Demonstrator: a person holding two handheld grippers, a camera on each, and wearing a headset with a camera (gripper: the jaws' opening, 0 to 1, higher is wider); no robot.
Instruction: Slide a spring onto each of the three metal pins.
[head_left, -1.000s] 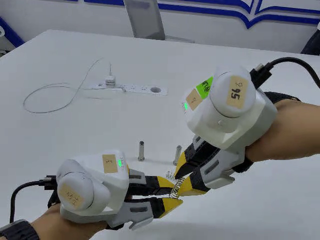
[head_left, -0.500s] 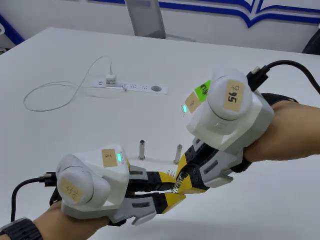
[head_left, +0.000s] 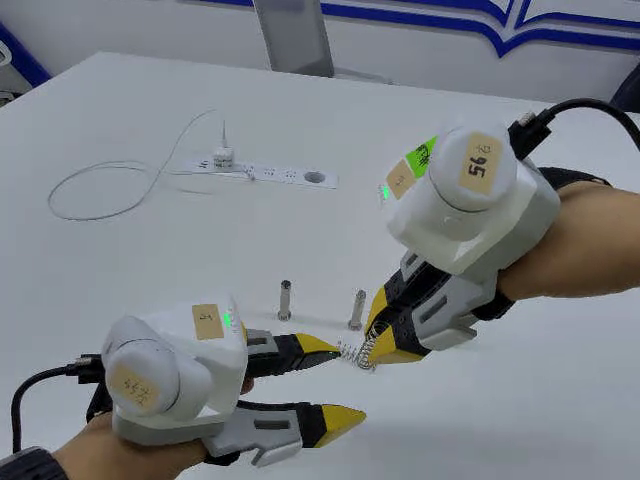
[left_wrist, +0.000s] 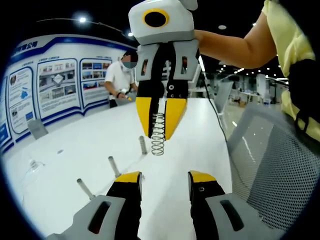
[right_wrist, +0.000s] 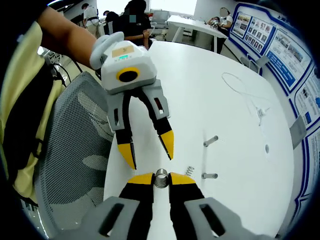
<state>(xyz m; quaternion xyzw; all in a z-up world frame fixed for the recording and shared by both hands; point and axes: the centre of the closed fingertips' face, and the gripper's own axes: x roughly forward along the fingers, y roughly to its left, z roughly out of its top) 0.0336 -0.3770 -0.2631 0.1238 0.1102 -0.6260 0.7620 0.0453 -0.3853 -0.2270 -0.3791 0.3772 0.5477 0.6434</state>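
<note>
My right gripper (head_left: 373, 350) is shut on a small metal spring (head_left: 365, 354), which hangs tilted between its yellow tips (right_wrist: 161, 178) just above the white table (head_left: 150, 270). In the left gripper view that spring (left_wrist: 158, 135) points down from the right gripper (left_wrist: 160, 117). My left gripper (head_left: 342, 381) is open at the lower left, its jaws wide apart and holding nothing (left_wrist: 164, 181). A second spring (right_wrist: 189, 171) lies on the table beside the tips. Two upright metal pins (head_left: 285, 300) (head_left: 357, 309) stand just beyond; a third pin (left_wrist: 83, 188) appears in the left gripper view.
A white power strip (head_left: 272, 176) with a plugged charger and a looping cable (head_left: 95, 195) lies farther back on the table. A grey chair back (head_left: 295, 35) stands at the far edge. A mesh chair (left_wrist: 275, 165) sits at the near side.
The left gripper's jaws have spread open and drawn back from the spring. The right gripper keeps hold of the spring and has shifted slightly right.
</note>
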